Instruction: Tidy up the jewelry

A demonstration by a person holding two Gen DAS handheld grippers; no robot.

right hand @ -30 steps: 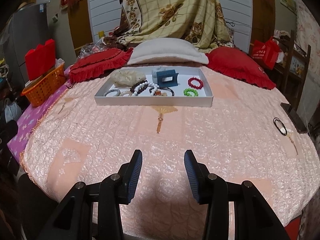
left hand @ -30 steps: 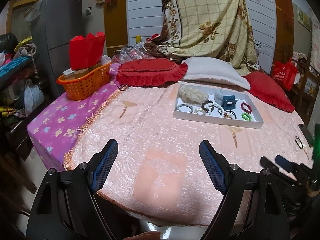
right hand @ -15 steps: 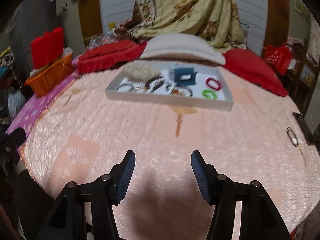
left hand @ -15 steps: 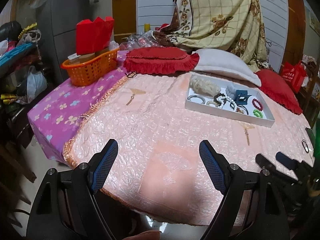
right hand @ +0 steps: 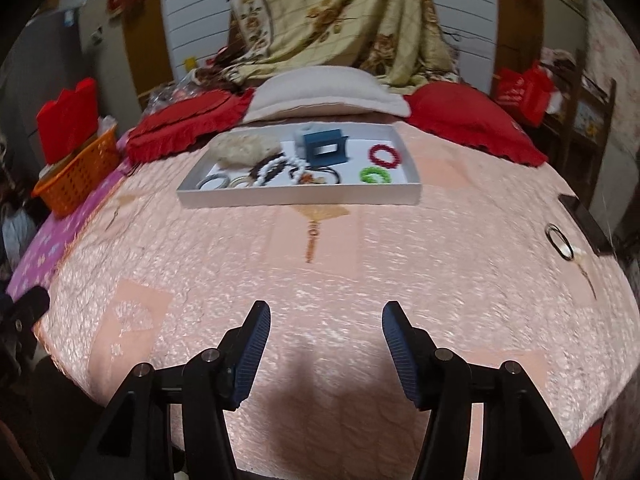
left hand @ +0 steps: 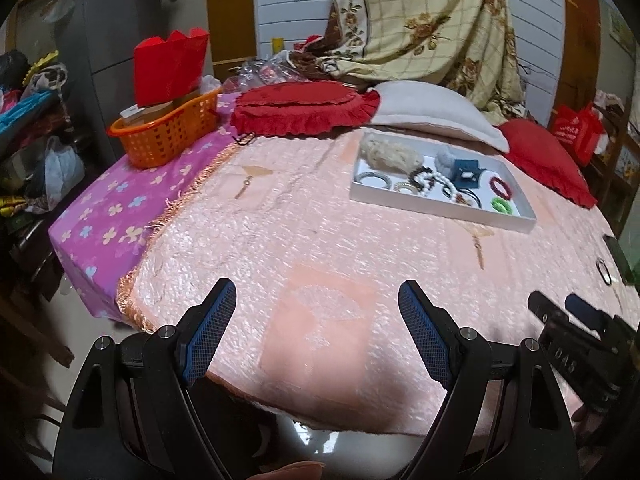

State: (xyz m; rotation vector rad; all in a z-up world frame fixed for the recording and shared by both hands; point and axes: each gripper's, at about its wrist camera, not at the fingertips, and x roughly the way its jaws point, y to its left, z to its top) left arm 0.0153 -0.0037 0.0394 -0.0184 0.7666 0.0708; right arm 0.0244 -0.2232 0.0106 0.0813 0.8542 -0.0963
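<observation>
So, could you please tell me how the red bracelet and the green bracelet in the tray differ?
The red bracelet is dark red and looks larger; the green bracelet is bright green and smaller. Red lies farther back, green nearer the front wall of the tray. Both are beaded rings lying flat, apart.

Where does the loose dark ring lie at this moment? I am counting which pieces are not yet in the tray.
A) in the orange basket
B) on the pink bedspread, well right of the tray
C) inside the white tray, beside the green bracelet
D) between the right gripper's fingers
B: the dark ring lies on the pink bedspread, far right of the white tray; the right gripper is open and empty.
</observation>
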